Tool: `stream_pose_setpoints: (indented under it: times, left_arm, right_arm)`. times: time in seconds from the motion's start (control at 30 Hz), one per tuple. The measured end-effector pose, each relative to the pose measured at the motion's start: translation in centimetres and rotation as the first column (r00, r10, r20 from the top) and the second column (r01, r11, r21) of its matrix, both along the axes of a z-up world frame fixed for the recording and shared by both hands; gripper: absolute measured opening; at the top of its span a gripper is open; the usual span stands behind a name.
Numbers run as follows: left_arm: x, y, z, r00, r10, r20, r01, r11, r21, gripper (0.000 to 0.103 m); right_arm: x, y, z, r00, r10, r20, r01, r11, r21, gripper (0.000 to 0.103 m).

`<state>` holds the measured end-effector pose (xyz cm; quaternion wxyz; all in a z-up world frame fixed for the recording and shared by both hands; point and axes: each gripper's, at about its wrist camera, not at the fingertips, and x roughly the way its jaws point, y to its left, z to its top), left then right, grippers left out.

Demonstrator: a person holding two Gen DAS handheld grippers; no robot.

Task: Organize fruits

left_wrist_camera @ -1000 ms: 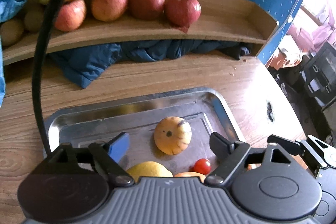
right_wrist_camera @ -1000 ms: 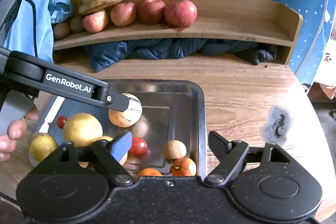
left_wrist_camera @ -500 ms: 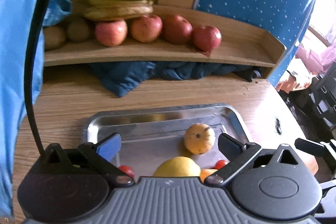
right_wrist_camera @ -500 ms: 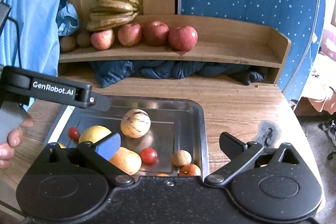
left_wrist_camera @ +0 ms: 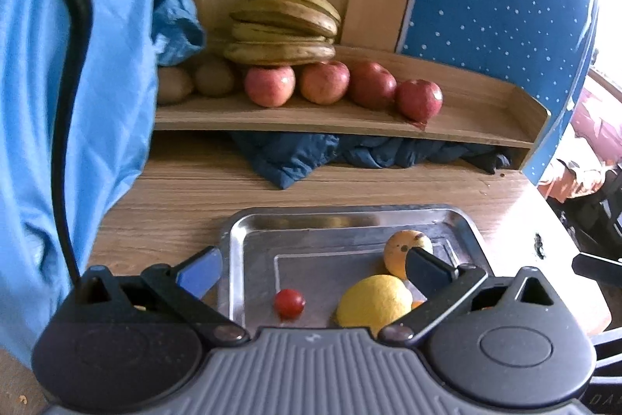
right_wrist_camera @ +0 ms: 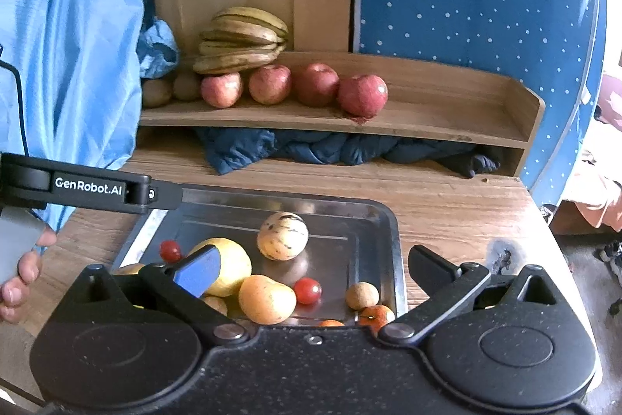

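Shelf [right_wrist_camera: 447, 111] at the bench's [right_wrist_camera: 447, 193] far edge, left to right: two brown fruits [right_wrist_camera: 171, 88], bananas [right_wrist_camera: 241, 39] stacked on the first of four apples [right_wrist_camera: 291, 88]; right end bare. Steel tray [right_wrist_camera: 388, 220] on the bench holds: cherry tomato [right_wrist_camera: 170, 250] near its left edge, lemon [right_wrist_camera: 229, 265], orange-yellow fruit [right_wrist_camera: 266, 298], speckled melon [right_wrist_camera: 282, 235] mid-tray, second tomato [right_wrist_camera: 307, 290], small brown fruit [right_wrist_camera: 361, 295], tangerine [right_wrist_camera: 375, 314] at the right near corner. Left tool [left_wrist_camera: 311, 269] and right tool [right_wrist_camera: 311, 269]: jaws have just been opening, now wide apart, clamping nothing, above the tray's near side.
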<state>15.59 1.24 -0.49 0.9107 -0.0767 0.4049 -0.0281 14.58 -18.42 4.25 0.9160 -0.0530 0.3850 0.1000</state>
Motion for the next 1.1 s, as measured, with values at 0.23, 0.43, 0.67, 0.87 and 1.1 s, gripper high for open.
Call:
stream_pose_setpoints:
  times: [0.23,0.43,0.67,0.87,1.1]
  left_arm:
    - [-3.4,0.1,1.5,0.996,0.055,0.066,-0.058,0.997,0.044,0.102]
    - [-7.7,-1.2,2.3,0.988,0.095,0.123,-0.106,0.991,0.080,0.102]
    - [-12.0,-2.5,2.4,0.981,0.152,0.119,-0.163,0.983,0.085,0.102]
    - [-14.8,-2.9,3.0,0.975,0.190,0.114,-0.201,0.976,0.087,0.102]
    - [-16.5,-3.3,3.4,0.976,0.190,0.109,-0.201,0.974,0.104,0.103]
  right_arm:
    - [-1.5,-0.5,0.6,0.999,0.035,0.026,-0.036,0.998,0.042,0.102]
    - [-3.9,-1.4,1.9,0.996,0.080,0.041,-0.082,0.995,0.059,0.102]
    - [-7.0,-2.7,2.6,0.991,0.128,0.049,-0.130,0.990,0.057,0.102]
    - [-9.0,-3.5,3.1,0.986,0.157,0.050,-0.160,0.985,0.069,0.102]
    - [-10.7,-3.9,3.3,0.985,0.169,0.044,-0.172,0.981,0.091,0.102]
